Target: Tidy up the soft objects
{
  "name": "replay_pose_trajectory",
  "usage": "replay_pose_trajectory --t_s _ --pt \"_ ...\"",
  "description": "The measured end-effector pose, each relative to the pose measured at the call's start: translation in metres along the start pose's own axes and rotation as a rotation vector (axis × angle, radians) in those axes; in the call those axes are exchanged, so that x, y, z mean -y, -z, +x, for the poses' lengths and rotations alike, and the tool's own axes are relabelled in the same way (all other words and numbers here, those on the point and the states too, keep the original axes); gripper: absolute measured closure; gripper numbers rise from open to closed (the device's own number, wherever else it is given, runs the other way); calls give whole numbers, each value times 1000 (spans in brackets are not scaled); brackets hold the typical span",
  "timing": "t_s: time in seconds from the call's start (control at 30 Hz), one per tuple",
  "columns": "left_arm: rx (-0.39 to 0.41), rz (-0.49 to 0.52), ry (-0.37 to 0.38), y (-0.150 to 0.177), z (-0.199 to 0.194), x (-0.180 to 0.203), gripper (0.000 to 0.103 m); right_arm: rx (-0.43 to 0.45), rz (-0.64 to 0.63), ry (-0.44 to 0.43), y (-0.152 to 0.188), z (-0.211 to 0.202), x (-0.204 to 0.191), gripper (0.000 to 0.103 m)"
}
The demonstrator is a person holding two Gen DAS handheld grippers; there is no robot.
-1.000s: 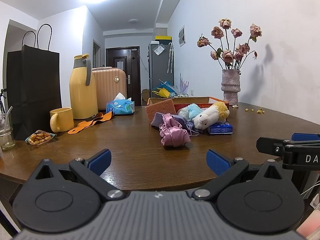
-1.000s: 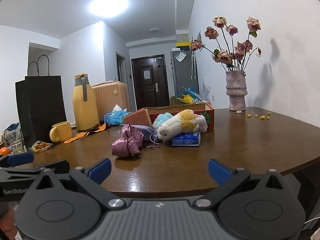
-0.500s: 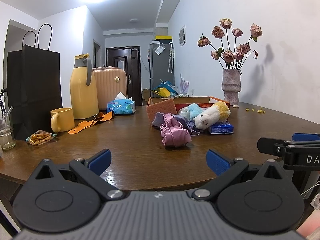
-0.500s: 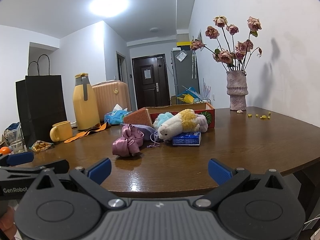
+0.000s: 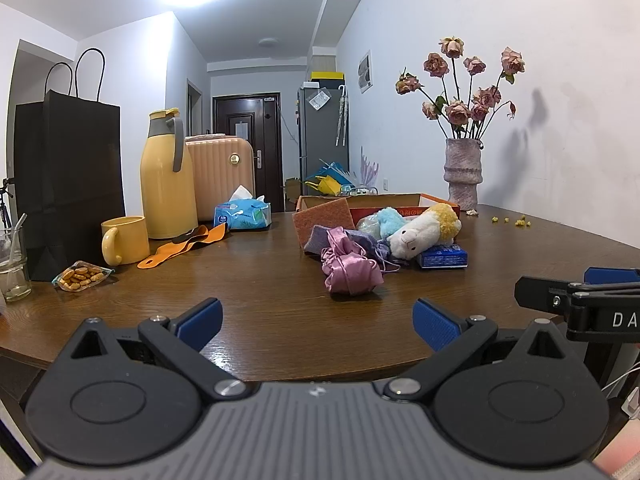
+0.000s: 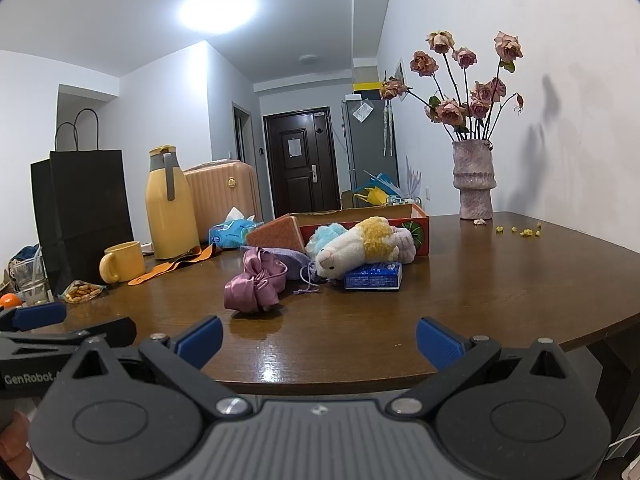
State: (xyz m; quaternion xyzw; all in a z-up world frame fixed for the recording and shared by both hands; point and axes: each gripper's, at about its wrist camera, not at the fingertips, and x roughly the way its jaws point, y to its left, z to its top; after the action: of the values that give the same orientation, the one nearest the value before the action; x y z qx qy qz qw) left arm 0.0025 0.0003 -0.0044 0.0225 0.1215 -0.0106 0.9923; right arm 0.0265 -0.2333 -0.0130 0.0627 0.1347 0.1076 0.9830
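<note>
A pile of soft things lies mid-table: a pink satin scrunchie (image 5: pixel 350 270) (image 6: pixel 256 282), a purple cloth (image 5: pixel 320 238) (image 6: pixel 294 260), a white-and-yellow plush animal (image 5: pixel 424 230) (image 6: pixel 356 246), a light blue fluffy item (image 5: pixel 390 220) (image 6: pixel 330 234) and a blue tissue pack (image 5: pixel 442 258) (image 6: pixel 374 276). Behind them stands an orange cardboard box (image 5: pixel 400 202) (image 6: pixel 360 216) with an orange sponge (image 5: pixel 322 220) (image 6: pixel 274 234) leaning on it. My left gripper (image 5: pixel 318 322) and right gripper (image 6: pixel 320 338) are open and empty at the near table edge, well short of the pile.
On the left stand a yellow mug (image 5: pixel 124 240), yellow thermos (image 5: pixel 166 176), black paper bag (image 5: pixel 68 168), snack packet (image 5: pixel 82 276), glass (image 5: pixel 14 264), orange strap (image 5: pixel 184 246) and wet-wipes pack (image 5: pixel 242 216). A vase of dried roses (image 5: pixel 462 176) stands at the back right.
</note>
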Motion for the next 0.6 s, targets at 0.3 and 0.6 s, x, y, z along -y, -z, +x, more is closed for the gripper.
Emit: replay_pose_trajectory --t_s 0.3,0.6 --pt "1 3 -3 0 0 -1 0 -1 -1 5 1 1 0 0" --pt "-12 24 -23 -1 22 -8 0 17 -35 0 -3 19 7 0"
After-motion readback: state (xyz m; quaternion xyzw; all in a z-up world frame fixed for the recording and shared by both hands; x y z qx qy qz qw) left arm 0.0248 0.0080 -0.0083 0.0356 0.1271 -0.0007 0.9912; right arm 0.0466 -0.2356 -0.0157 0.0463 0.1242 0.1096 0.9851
